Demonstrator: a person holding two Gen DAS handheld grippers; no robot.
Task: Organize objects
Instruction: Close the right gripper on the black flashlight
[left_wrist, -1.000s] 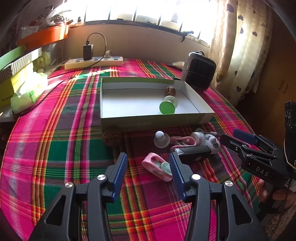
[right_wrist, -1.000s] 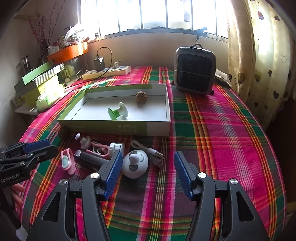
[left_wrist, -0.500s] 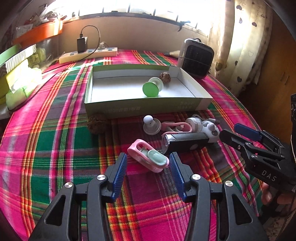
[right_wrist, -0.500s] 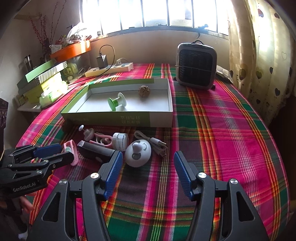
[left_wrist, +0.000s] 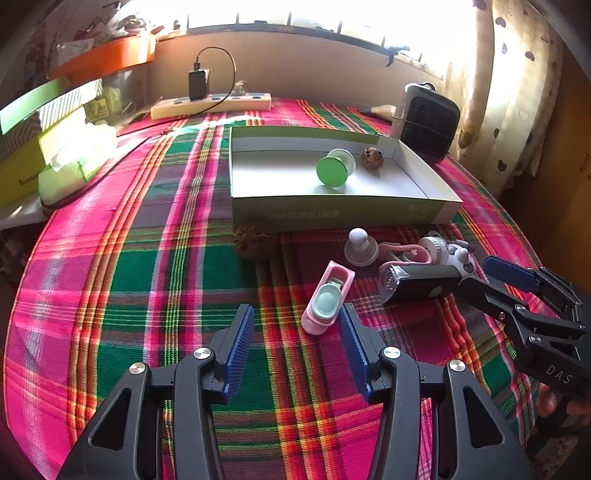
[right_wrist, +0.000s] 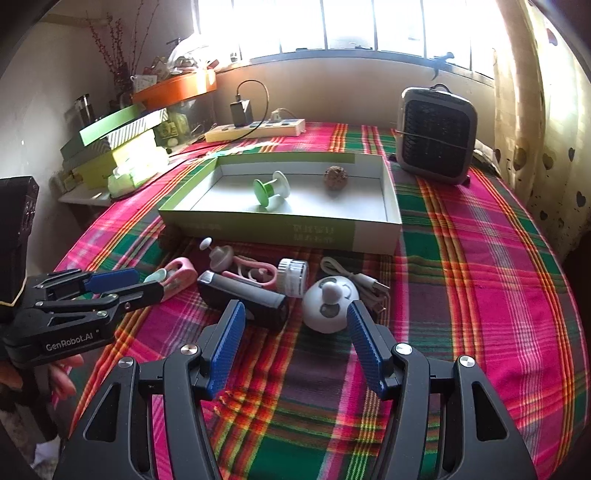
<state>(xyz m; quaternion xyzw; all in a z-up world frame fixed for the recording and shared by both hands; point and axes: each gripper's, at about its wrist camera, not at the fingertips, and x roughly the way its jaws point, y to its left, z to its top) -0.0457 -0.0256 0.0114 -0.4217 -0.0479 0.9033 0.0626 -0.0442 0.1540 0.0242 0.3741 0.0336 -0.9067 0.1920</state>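
Since the earlier frames both grippers have closed in on the clutter before the green tray (left_wrist: 332, 212). Left gripper (left_wrist: 297, 341), fingers released, nearly straddles the pink case (left_wrist: 325, 297) lying on the worktop. Right gripper (right_wrist: 295, 345), fingers likewise spread, faces the white round gadget (right_wrist: 330, 301). Step in hand: approach. Next move, in my judgement: advance, clench, lift to tray.

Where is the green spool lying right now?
In both wrist views the green spool lies on its side inside the open box, just left of the brown ball.
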